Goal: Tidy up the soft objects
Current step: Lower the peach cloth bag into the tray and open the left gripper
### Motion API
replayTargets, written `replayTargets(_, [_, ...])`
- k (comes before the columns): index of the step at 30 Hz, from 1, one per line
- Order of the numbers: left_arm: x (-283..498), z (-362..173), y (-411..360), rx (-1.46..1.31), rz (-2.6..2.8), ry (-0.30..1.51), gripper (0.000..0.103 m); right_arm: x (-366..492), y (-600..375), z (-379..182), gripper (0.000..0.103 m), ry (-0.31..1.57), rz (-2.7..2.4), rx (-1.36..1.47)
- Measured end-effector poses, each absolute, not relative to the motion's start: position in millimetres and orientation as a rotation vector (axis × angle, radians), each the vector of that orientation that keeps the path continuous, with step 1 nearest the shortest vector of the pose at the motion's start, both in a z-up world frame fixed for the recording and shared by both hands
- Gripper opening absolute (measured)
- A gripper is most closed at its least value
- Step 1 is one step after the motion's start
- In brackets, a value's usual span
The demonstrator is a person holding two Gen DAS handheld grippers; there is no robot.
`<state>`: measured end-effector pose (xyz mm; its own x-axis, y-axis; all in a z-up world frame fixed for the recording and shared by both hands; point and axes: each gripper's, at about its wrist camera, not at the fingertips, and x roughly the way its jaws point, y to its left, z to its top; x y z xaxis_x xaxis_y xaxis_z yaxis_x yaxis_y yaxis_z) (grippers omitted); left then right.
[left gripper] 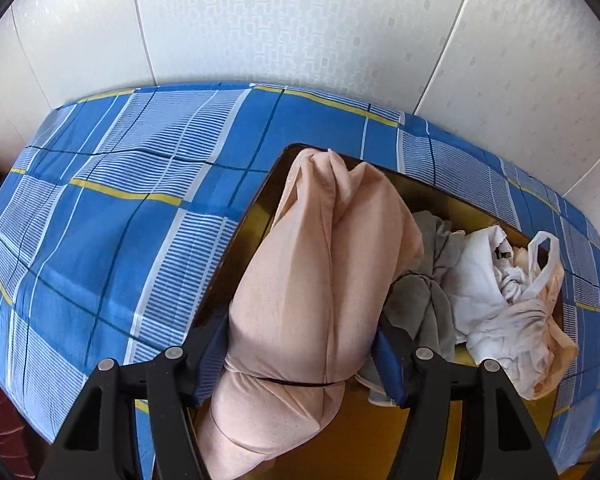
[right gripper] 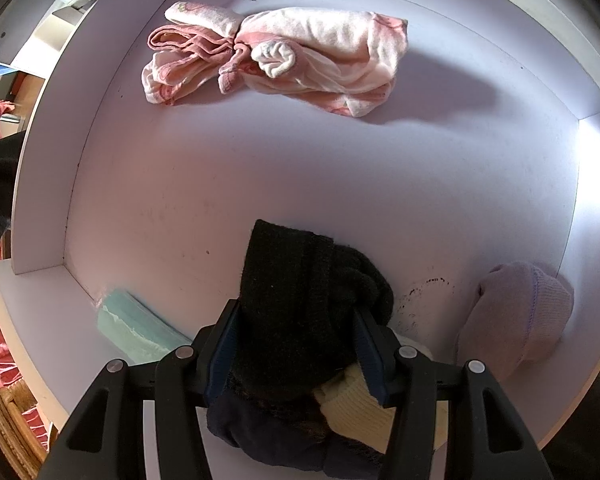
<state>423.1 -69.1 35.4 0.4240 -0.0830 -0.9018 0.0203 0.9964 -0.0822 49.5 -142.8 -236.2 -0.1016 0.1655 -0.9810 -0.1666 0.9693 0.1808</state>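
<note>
The right gripper [right gripper: 296, 344] clamps a black knit sock [right gripper: 300, 300] inside the white drawer [right gripper: 260, 184]; the left gripper [left gripper: 300, 356] grips a peach garment [left gripper: 308, 280] above the tray [left gripper: 256, 220], where more clothes [left gripper: 492, 292] wait.

1. Peach cloth [left gripper: 300, 280]: soft, matt fabric.
2. Tray [left gripper: 252, 224]: glossy and dark.
3. Bedsheet [left gripper: 100, 220]: plaid woven cotton.
4. Black knit [right gripper: 300, 300]: fuzzy wool.
5. Shelf [right gripper: 260, 168]: smooth, matt white board.
6. Tongs [right gripper: 298, 344]: matt black plastic.
</note>
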Motion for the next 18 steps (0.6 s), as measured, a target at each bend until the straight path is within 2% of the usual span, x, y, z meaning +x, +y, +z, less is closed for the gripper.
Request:
replayTargets(4, [426.8,27.8,-73.0,-0.047,-0.058,1.139,0.066,50.6,-144.8,-235.5,0.055,1.648,0.280,0.003])
replayTargets(8, [428.5,25.1,-70.8,-0.062,-0.062,1.139,0.072,50.2,-144.5,-235.3,0.055,1.648,0.280,0.001])
replayTargets(16, [421.5,31.3,-72.0,-0.054,-0.064,1.126,0.073,50.3,-146.6,-234.9,0.055,1.647,0.279,0.008])
replayTargets(18, [417.9,38.0,-78.1,-0.002,-0.084,1.096,0.080,50.3,-146.6,-234.7,0.056,1.648,0.280,0.007])
